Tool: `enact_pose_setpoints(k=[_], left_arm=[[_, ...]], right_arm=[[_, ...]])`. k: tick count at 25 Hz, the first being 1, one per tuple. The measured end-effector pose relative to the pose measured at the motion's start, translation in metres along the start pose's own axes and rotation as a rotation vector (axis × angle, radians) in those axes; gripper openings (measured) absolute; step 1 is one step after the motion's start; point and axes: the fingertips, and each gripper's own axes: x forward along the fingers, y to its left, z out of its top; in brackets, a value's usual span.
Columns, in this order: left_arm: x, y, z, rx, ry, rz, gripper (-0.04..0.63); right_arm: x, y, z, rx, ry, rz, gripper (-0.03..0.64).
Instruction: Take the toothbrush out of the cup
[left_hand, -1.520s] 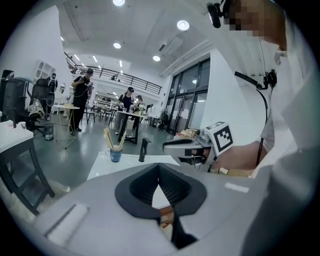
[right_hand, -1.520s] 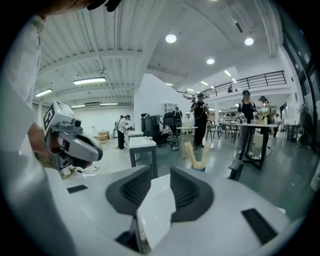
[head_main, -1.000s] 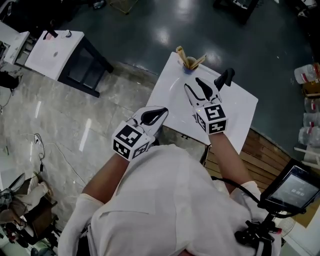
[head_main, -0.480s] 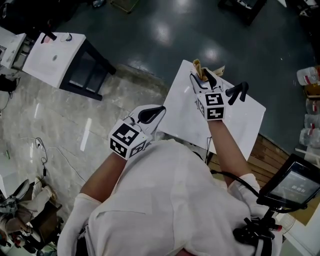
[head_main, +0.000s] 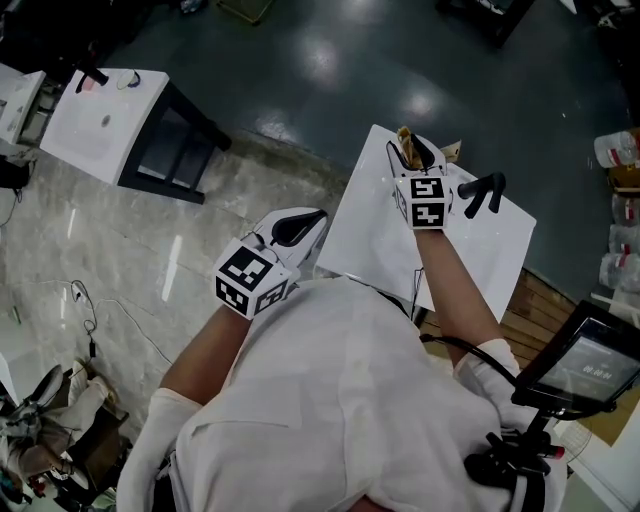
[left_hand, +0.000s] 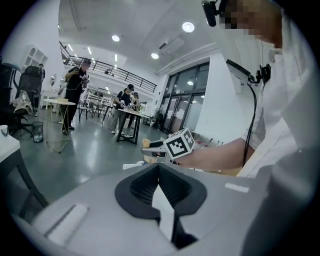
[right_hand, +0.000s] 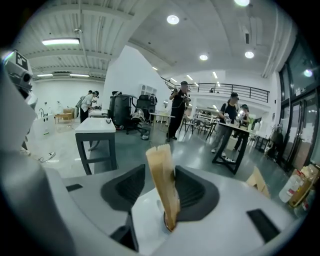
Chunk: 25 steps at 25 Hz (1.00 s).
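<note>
At the far edge of the white table (head_main: 470, 250), brown paper-wrapped toothbrushes (head_main: 405, 136) stick up out of a cup that my right gripper mostly hides. My right gripper (head_main: 410, 152) is open, its jaws having just been opening, and they stand on either side of one wrapped toothbrush (right_hand: 162, 182). That toothbrush rises upright from the cup's rim (right_hand: 166, 226), close to the right-hand pad (right_hand: 195, 192). My left gripper (head_main: 300, 226) is shut and empty, off the table's near left edge. Its closed jaws (left_hand: 159, 186) point toward the right gripper's marker cube (left_hand: 180, 144).
A second white side table (head_main: 105, 110) stands on the floor at the far left. A screen on a stand (head_main: 590, 375) is at the lower right, with bottles (head_main: 618, 150) at the right edge. Several people stand at tables (right_hand: 235, 127) in the hall beyond.
My right gripper has moved out across the table to the cup and now straddles a wrapped toothbrush. My left gripper has shifted a little to the left and stayed shut.
</note>
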Motion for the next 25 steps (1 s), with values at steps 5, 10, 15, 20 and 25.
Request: enact_pose_setpoints(k=[5,10,15,20,25], left_arm=[[-0.001,0.005,0.0,-0.002,0.0,0.001,0.006],[0.001,0.004,0.002,0.002,-0.006,-0.005,0.006],[0.001,0.006,0.003,0.002,-0.01,-0.002,0.006],[0.001,0.013,0.005,-0.002,-0.011,-0.004,0.006],[0.0,0.009,0.003,0.0,-0.007,-0.01,0.006]], right_arm=[[0.0,-0.006,-0.002,-0.003,0.012,-0.039,0.123],[-0.002,-0.011,-0.004,-0.007,0.015,-0.062,0.096],[-0.001,-0.012,-0.004,-0.013,0.018,-0.069,0.084],[0.004,-0.016,0.0,-0.013,0.021,-0.083,0.072],[-0.002,-0.02,0.002,-0.001,-0.001,-0.097,0.066]])
